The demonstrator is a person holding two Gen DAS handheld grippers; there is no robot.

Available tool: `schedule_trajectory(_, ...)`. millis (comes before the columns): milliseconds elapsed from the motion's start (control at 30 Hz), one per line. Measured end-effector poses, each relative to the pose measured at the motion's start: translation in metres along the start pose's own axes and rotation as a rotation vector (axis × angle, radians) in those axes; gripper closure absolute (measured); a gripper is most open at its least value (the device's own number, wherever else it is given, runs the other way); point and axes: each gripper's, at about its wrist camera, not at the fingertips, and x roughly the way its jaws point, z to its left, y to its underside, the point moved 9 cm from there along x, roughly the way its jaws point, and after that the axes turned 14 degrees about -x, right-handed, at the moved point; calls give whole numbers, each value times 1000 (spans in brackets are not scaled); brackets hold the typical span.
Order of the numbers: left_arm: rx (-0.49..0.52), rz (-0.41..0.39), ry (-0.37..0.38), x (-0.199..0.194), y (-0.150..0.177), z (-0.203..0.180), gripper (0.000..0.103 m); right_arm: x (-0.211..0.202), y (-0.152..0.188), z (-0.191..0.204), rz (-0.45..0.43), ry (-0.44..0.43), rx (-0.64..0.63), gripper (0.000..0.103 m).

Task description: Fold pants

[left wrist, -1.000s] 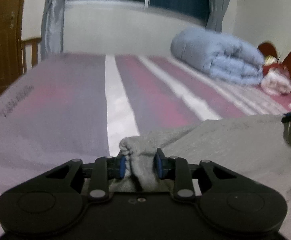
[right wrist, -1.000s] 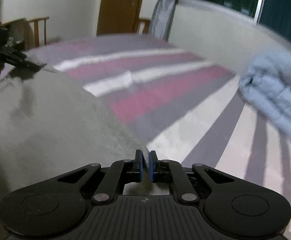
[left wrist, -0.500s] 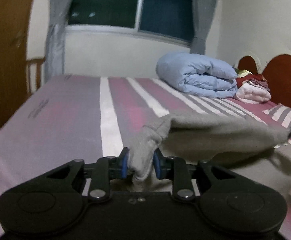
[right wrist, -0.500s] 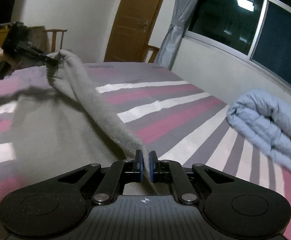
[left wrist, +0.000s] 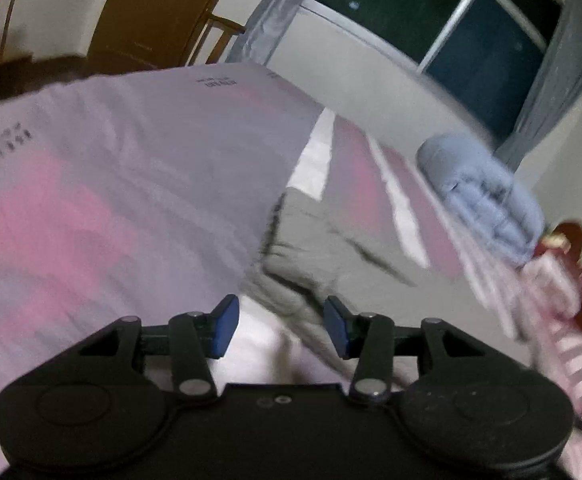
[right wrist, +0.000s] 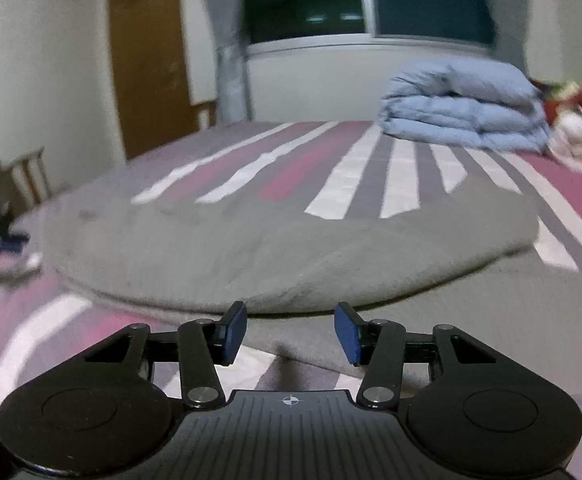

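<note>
The grey pants [right wrist: 283,248] lie folded over on the striped bed, a thick doubled layer with a lower layer showing at the front. My right gripper [right wrist: 290,336] is open and empty, just in front of the folded edge. In the left wrist view the pants [left wrist: 323,256] lie flat on the bed, their end reaching toward my left gripper [left wrist: 278,328], which is open and holds nothing. That view is tilted and blurred.
A folded light blue duvet [right wrist: 463,108] sits at the far end of the bed, with red and white clothes [right wrist: 579,132] beside it. A wooden door [right wrist: 147,64], curtain and window are behind. Wooden chairs [left wrist: 219,36] stand by the bed's far edge.
Both grippers were shut on the pants and held the edge up in the air. Now both have opened and let go, and the pants lie folded on the bed.
</note>
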Motion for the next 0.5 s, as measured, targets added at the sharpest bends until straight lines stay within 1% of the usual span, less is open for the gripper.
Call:
schedule_trajectory(100,-58,32,70,9,1,-11,65,6,-10,-13,-6,-8,119,54)
schedule_trajectory(133,-79,42,92,16,1,-17,62,6,-11,-14,-7,-8,154,54)
schedule_trajectory(167,-93,58,102,20,0,-17,55,7,-12,-16,-8,-15,187,54)
schedule_trajectory(233,-115,97,93,31,3,-17,54,11,-16,-21,-3,-24,242,54)
schedule_trajectory(333,-113,117,75,42,4,-15,59,27,-19,-26,26,-42,312,54)
schedule_trajectory(367,-113,122,59,43,5,-12,68,36,-18,-27,54,-52,332,54)
schedule_trajectory(400,-112,131,40,48,5,-10,72,45,-17,-29,85,-55,353,54)
schedule_trajectory(433,-110,128,30,49,6,-9,80,54,-15,-31,116,-49,377,54)
schedule_trajectory(500,-115,116,30,50,5,-4,84,66,-13,-35,132,-62,432,54)
